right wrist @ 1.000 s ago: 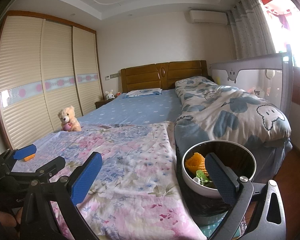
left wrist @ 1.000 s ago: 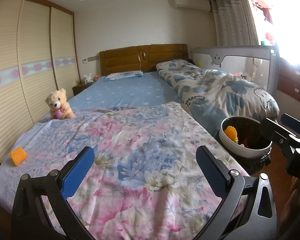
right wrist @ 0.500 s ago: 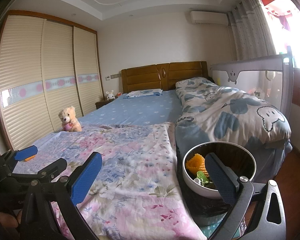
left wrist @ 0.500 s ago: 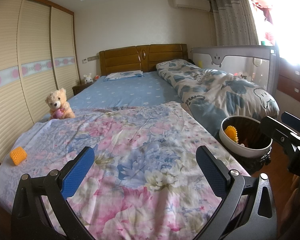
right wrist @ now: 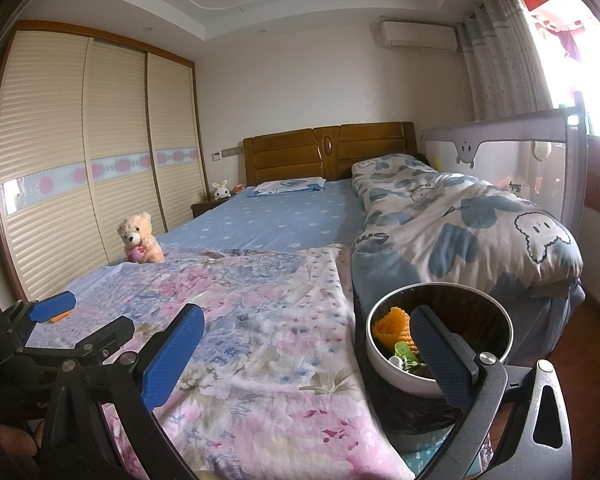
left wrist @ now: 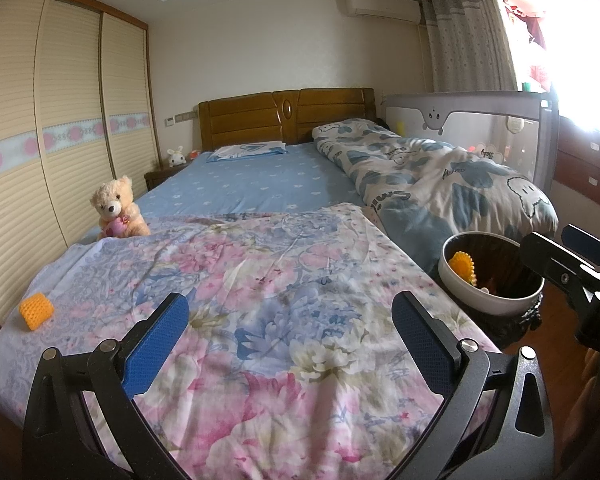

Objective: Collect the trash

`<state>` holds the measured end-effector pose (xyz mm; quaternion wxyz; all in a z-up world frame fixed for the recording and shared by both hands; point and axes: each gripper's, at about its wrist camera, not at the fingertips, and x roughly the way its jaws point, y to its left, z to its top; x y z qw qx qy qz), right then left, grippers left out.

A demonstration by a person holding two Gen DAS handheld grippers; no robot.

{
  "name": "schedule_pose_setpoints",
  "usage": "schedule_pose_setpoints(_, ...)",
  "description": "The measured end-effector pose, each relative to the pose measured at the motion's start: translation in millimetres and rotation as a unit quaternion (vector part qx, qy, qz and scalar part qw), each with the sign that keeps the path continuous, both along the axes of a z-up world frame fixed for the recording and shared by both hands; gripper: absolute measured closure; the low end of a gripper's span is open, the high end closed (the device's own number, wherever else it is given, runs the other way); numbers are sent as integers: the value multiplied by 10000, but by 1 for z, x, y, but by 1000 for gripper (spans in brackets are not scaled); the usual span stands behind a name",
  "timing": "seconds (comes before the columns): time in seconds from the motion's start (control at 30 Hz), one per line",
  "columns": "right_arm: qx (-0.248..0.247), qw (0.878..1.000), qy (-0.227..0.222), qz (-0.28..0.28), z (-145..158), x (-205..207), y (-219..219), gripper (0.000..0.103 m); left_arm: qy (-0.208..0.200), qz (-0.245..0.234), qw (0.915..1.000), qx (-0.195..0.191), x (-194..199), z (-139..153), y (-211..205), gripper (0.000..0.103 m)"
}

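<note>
Two open grippers [left wrist: 290,344] [right wrist: 306,354], one foam piece [left wrist: 36,311], one bin [left wrist: 490,306]

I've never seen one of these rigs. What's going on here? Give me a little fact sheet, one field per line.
Place: bedroom, foot of a bed with a floral quilt
Left gripper: open, empty, above the quilt
Right gripper: open, empty, one of its fingers in front of the bin
Trash bin: by the bed's foot corner, holds orange foam net and green scraps
Trash left: orange foam piece on the quilt's left edge
Not trash: teddy bear sitting on the bed
</note>
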<state>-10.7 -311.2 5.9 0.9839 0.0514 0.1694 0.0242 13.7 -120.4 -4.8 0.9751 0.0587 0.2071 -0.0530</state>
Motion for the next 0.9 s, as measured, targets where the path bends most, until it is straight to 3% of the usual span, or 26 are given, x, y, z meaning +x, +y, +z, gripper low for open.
schedule_pose_setpoints(0.9, 59, 9999, 110, 84, -2, 5, 9, 0, 59, 21, 10000, -71, -3, -8, 1, 0)
